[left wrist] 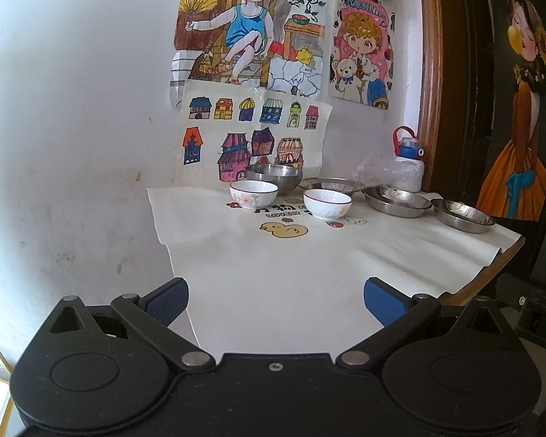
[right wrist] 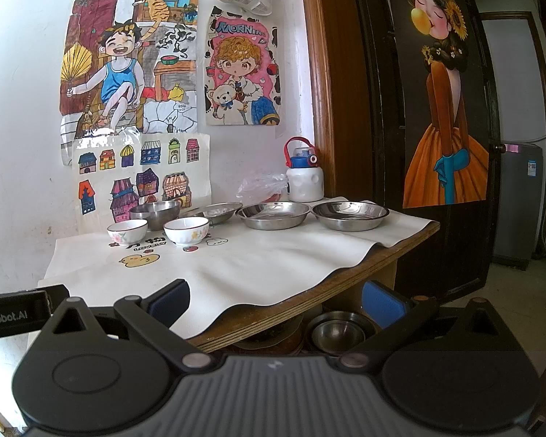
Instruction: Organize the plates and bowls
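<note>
Bowls (right wrist: 186, 230): white w/ red rim, floral; plates (right wrist: 273, 215) steel.

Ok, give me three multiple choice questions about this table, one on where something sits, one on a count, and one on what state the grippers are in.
1. Where does the water bottle stand?
A. at the table's back right, by the wall
B. on the front edge
C. inside the steel bowl

2. How many white ceramic bowls are on the table cover?
A. one
B. two
C. four

3. How are the two grippers?
A. both open and empty
B. both shut on plates
C. one holds a bowl

Answers: 1 A, it stands behind the steel plates. 2 B, the left bowl and right bowl. 3 A, the left gripper and right gripper show spread pads with nothing between.
</note>
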Tool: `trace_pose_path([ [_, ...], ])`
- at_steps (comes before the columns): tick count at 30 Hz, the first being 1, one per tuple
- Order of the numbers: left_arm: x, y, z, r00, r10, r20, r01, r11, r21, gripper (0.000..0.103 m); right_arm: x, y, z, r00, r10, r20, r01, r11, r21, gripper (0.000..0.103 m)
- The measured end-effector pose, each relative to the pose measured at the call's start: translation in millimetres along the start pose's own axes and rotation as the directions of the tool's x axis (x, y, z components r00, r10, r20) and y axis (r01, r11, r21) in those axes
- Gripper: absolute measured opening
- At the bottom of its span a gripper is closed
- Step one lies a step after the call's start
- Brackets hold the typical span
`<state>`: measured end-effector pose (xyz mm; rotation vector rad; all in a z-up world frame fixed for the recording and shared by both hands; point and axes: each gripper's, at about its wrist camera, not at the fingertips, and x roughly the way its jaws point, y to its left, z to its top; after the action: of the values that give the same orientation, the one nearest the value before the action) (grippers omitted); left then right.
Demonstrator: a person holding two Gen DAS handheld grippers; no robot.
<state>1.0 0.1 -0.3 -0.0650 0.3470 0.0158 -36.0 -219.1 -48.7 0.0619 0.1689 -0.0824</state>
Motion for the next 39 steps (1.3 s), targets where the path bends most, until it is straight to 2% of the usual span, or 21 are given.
trace_pose_path([
  [12,11,-1,0,1.000,-0.011,-0.018,0.011,1.000,0.002,0.102,4,-3,-4,1.000,-0.003,-0.014,0.002,1.000,-0.005,0.103],
  [24,25,-8,8,0.999,0.006,-0.034,-0.006,1.000,0.005,0.102,28,0,2,0.998,-0.022,-0.063,0.021,0.999,-0.028,0.103],
  [28,35,-14,12,0.999,-0.007,-0.048,0.007,1.000,0.010,0.102,38,0,3,0.996,-0.032,-0.079,0.029,0.999,-0.035,0.103],
  [33,44,-19,18,0.997,-0.062,-0.043,0.062,0.998,-0.001,0.102,51,-3,9,0.995,-0.042,-0.092,0.039,0.999,-0.032,0.103],
  [39,63,-29,31,0.996,-0.069,-0.058,0.070,0.997,0.018,0.102,69,-8,21,0.993,-0.059,-0.103,0.057,0.998,-0.025,0.103],
])
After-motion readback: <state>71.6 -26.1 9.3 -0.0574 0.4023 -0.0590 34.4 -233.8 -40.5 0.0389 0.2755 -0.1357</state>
